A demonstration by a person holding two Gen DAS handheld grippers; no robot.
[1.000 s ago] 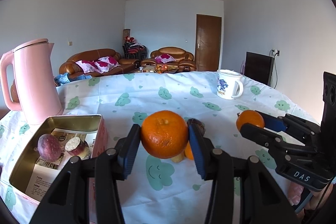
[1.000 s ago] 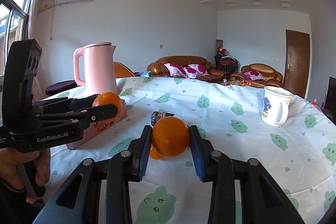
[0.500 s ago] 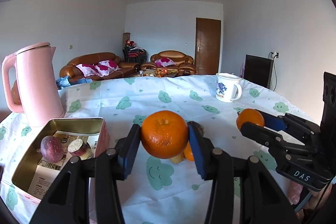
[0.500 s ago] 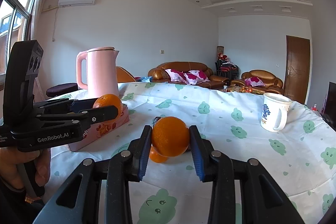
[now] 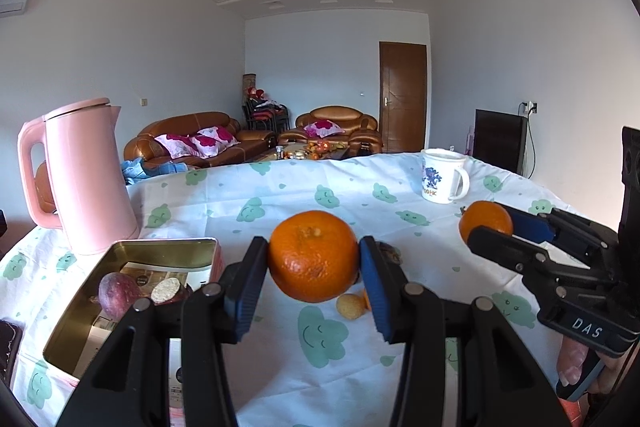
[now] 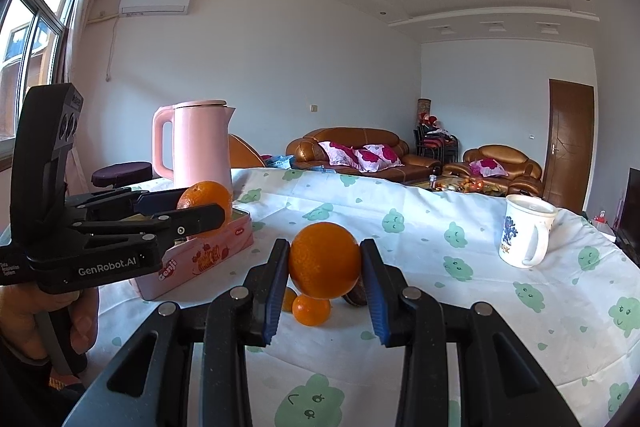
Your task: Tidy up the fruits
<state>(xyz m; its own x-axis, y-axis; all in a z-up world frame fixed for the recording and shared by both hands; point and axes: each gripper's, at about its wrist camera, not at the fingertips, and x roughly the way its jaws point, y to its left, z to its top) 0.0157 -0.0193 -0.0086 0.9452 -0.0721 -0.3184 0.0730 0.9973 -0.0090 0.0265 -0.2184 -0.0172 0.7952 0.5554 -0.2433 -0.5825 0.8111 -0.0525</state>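
Fingers of the left gripper squeeze a big orange from both sides, up above the table. The right gripper does the same with a smaller orange, also lifted up in the air.

Both fruits look picked up and ready to be put away, so this seems to be the carrying step. The gold tin sits to the left, near the pink kettle. It is open and holds a purple fruit and a cut piece. Next, each orange likely needs to go over the tin, get lowered in, and then the fingers must let go.

A few little fruits lie on the table under the held oranges. A white mug stands far off to the right.
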